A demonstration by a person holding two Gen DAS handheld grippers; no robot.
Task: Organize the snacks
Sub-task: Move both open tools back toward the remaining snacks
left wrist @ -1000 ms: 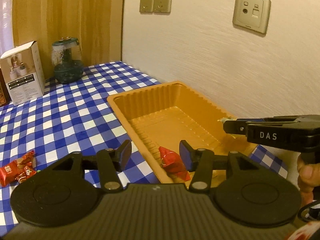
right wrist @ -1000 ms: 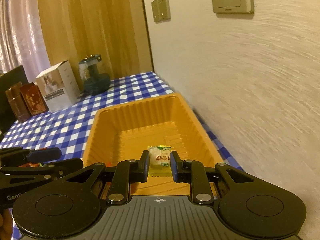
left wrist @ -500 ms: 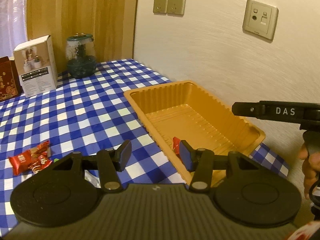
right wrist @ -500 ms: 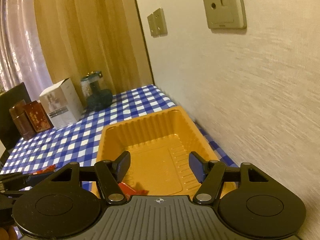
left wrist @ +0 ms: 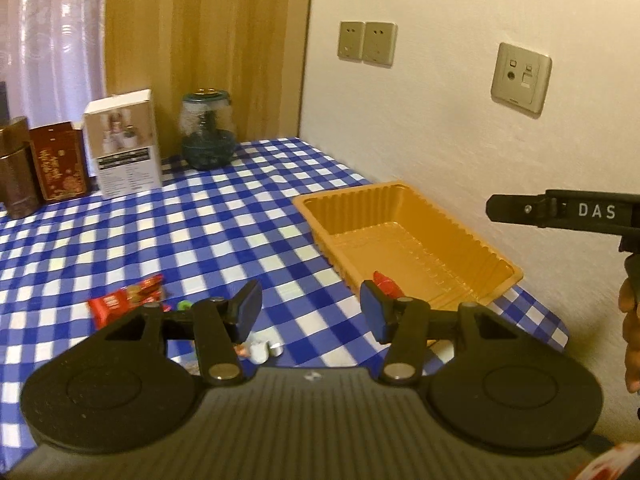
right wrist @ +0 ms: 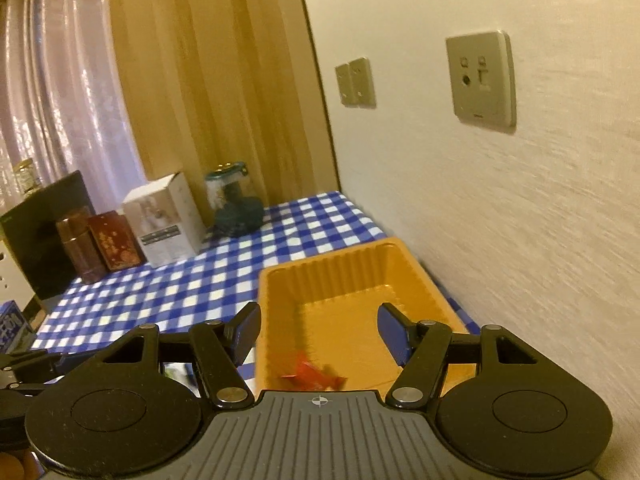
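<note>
An orange plastic tray (left wrist: pixel 416 236) lies on the blue checked table next to the wall; it also shows in the right wrist view (right wrist: pixel 340 280). A red snack packet (left wrist: pixel 386 282) lies in its near end, also seen in the right wrist view (right wrist: pixel 312 374). My left gripper (left wrist: pixel 310 310) is open and empty above the table left of the tray. My right gripper (right wrist: pixel 318 334) is open and empty above the tray; its side shows in the left wrist view (left wrist: pixel 560 210). Red snack packets (left wrist: pixel 126 298) and small white wrapped pieces (left wrist: pixel 262 350) lie on the cloth.
A white box (left wrist: pixel 124 144), a dark glass jar (left wrist: pixel 208 134), a red box (left wrist: pixel 56 160) and a brown tin (left wrist: pixel 16 168) stand along the back of the table. The wall with sockets (left wrist: pixel 520 76) runs along the right.
My right gripper has opened, let go of the pale snack it held over the tray, and risen. My left gripper has pulled back and up to the left, away from the tray.
</note>
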